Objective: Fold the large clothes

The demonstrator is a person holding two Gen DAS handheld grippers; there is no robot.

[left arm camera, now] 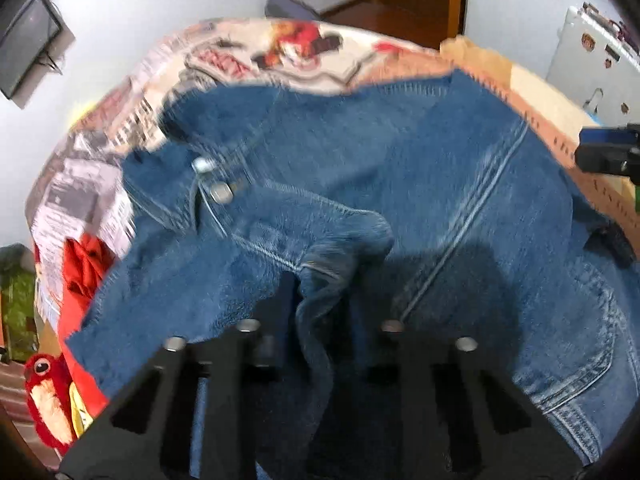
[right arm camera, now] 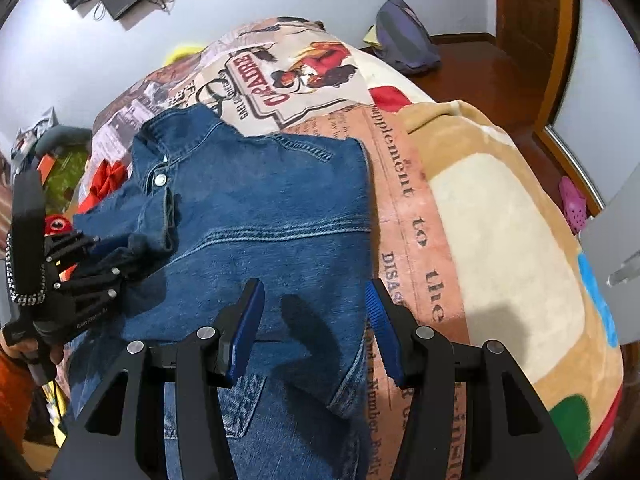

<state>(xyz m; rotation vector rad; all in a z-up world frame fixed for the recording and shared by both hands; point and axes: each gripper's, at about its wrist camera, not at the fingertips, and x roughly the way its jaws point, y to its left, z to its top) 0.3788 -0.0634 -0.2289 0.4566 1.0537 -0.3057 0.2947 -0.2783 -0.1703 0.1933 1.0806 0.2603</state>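
Observation:
A blue denim jacket (right arm camera: 264, 216) lies on the bed, collar toward the far side, and fills the left wrist view (left arm camera: 400, 168). My left gripper (left arm camera: 320, 344) is shut on a fold of the jacket's sleeve (left arm camera: 320, 280); in the right wrist view it (right arm camera: 124, 264) holds that sleeve cuff (right arm camera: 160, 216) at the jacket's left side. My right gripper (right arm camera: 312, 320) is open and empty, hovering over the jacket's lower right part; its blue pads (right arm camera: 248, 320) are apart. Its tip shows at the right edge of the left wrist view (left arm camera: 608, 152).
The bed has a newspaper-print cover (right arm camera: 404, 184) and a tan and cream blanket (right arm camera: 500, 216) to the right. Red cloth (left arm camera: 84, 268) and a red plush toy (left arm camera: 44, 392) lie at the bed's left edge. A purple bag (right arm camera: 404, 40) sits on the wooden floor beyond.

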